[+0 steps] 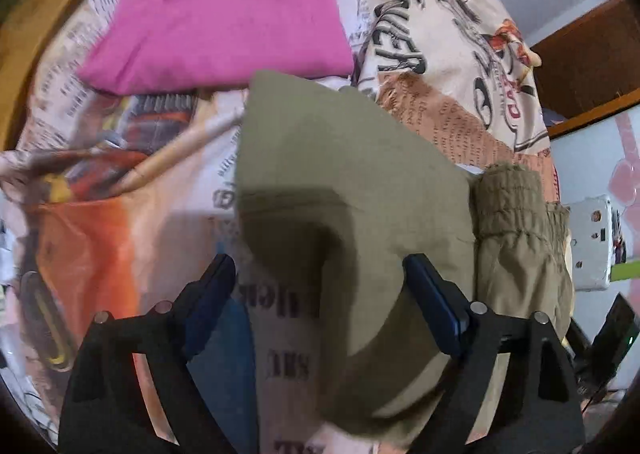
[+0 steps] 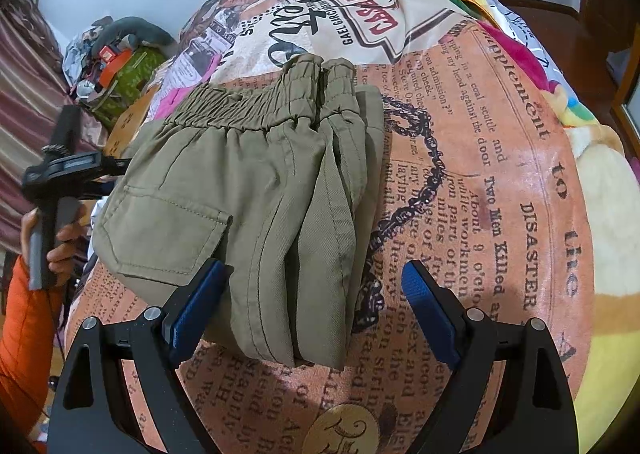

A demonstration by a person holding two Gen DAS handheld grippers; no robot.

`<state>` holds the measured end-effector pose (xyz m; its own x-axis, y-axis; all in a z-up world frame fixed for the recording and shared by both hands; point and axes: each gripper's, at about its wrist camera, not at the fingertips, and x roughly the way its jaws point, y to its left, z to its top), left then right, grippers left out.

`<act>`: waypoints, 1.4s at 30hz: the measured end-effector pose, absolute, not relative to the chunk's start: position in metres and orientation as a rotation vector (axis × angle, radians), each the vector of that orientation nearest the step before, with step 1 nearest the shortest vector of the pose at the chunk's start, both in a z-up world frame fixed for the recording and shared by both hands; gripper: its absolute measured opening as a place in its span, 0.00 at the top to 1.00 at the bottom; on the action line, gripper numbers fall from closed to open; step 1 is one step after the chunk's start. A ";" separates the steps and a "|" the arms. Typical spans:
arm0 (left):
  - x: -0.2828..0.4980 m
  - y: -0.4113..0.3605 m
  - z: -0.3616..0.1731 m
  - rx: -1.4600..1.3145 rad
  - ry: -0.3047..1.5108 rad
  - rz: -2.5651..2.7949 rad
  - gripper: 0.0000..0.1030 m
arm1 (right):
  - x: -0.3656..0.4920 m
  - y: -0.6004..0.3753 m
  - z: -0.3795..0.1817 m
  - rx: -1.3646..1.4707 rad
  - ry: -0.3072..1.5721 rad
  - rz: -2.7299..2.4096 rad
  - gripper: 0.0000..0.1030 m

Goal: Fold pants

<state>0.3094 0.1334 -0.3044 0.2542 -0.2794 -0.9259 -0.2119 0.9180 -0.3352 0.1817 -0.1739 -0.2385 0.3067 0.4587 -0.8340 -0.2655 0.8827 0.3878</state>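
Folded olive pants (image 2: 248, 190) lie on the newspaper-print bedspread (image 2: 460, 182), with the elastic waistband (image 2: 256, 110) on the far side and a back pocket facing up. My right gripper (image 2: 316, 294) stands open just over their near folded edge; the cloth lies between the blue pads without being pinched. In the left wrist view the same pants (image 1: 340, 174) fill the middle. My left gripper (image 1: 320, 286) hangs open above them, its right finger (image 1: 432, 294) over the fabric. The left gripper's handle (image 2: 60, 182) also shows in the right wrist view, held by a hand.
A folded pink garment (image 1: 216, 34) lies on the bed beyond the pants. The wooden bed frame (image 1: 28, 54) runs along the left. A colourful blanket (image 2: 520, 54) is bunched at the right. An orange sleeve (image 2: 24, 334) and cluttered items (image 2: 120, 66) are at the left.
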 end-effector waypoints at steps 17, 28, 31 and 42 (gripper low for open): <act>0.346 0.157 -0.262 -0.412 1.168 -0.008 0.73 | 0.183 -0.171 -0.243 0.197 1.169 0.522 0.10; 0.334 0.174 -0.268 -0.326 1.221 0.076 0.70 | 0.182 -0.163 -0.245 0.110 1.174 0.532 0.09; 0.326 0.168 -0.267 -0.230 1.229 0.105 0.48 | 0.182 -0.164 -0.245 0.108 1.172 0.529 0.09; 0.278 0.178 -0.228 -0.275 1.113 0.071 0.13 | 0.183 -0.171 -0.207 0.149 1.071 0.532 0.10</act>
